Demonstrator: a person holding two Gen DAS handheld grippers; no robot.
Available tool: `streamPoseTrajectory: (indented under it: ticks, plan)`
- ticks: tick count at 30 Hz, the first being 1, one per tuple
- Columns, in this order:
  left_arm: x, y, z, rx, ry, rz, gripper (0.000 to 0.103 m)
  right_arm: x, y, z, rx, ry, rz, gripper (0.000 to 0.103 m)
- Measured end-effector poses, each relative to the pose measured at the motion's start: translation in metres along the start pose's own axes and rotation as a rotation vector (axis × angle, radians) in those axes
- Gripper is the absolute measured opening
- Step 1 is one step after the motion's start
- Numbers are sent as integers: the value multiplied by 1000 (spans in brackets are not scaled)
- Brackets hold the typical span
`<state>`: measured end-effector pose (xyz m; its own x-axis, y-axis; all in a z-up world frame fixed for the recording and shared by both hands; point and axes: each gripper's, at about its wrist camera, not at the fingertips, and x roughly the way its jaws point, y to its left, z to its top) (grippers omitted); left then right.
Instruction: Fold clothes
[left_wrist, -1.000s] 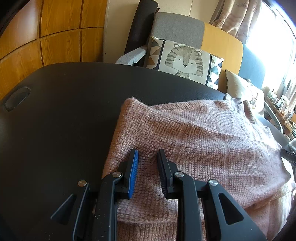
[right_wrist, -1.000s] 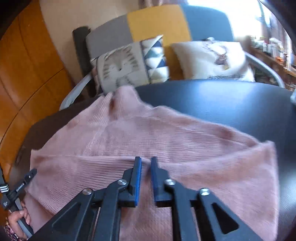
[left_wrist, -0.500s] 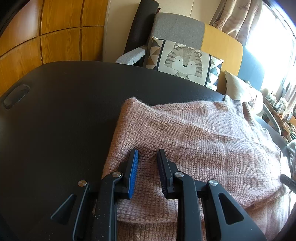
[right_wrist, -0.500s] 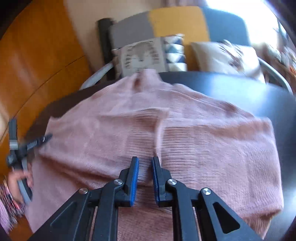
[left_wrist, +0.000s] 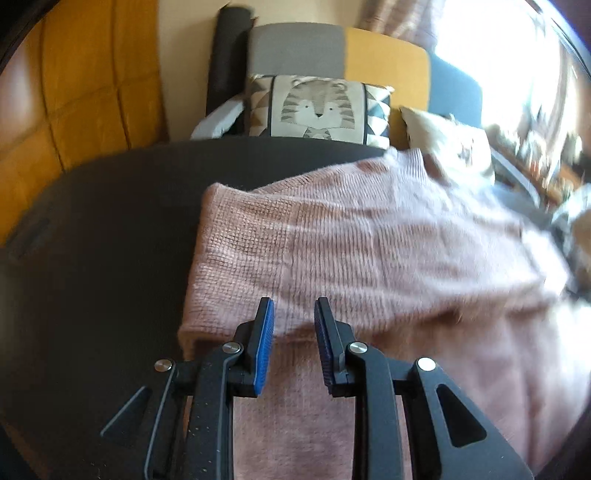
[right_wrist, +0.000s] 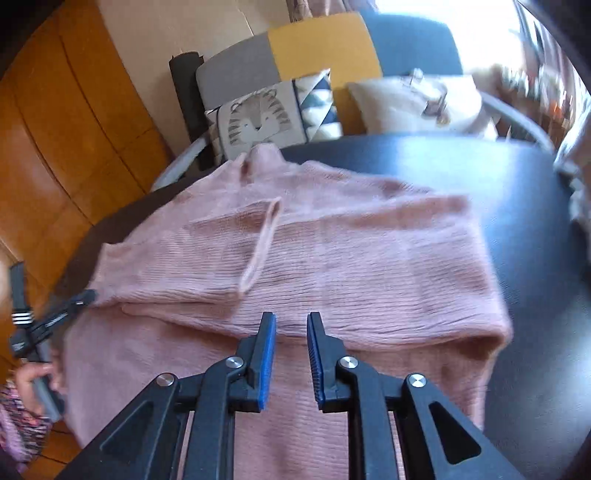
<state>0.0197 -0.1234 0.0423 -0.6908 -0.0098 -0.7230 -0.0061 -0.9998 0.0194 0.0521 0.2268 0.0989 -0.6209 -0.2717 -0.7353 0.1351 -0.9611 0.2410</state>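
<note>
Two grippers are held spread and empty over the pink sweater (right_wrist: 362, 258), which is laid on the black table (right_wrist: 517, 206). Its long side runs left to right, just ahead of the left gripper (left_wrist: 293, 325) and the right gripper (right_wrist: 291, 332).

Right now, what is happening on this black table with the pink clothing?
A person is folding a pink knit sweater on a black table, holding a two-finger gripper in each hand. Both sleeves appear already folded across the body. The left gripper and the right gripper are open, over the near part of the sweater, and grip nothing. The bottom part is not yet folded up. A sofa with a tiger cushion stands behind the table.
</note>
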Motion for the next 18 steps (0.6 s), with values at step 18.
streamPoseTrajectory:
  ticks: [18]
  plan:
    - [42,5,32,-37,43,7,41,53,-43,33,11,24,-170,17]
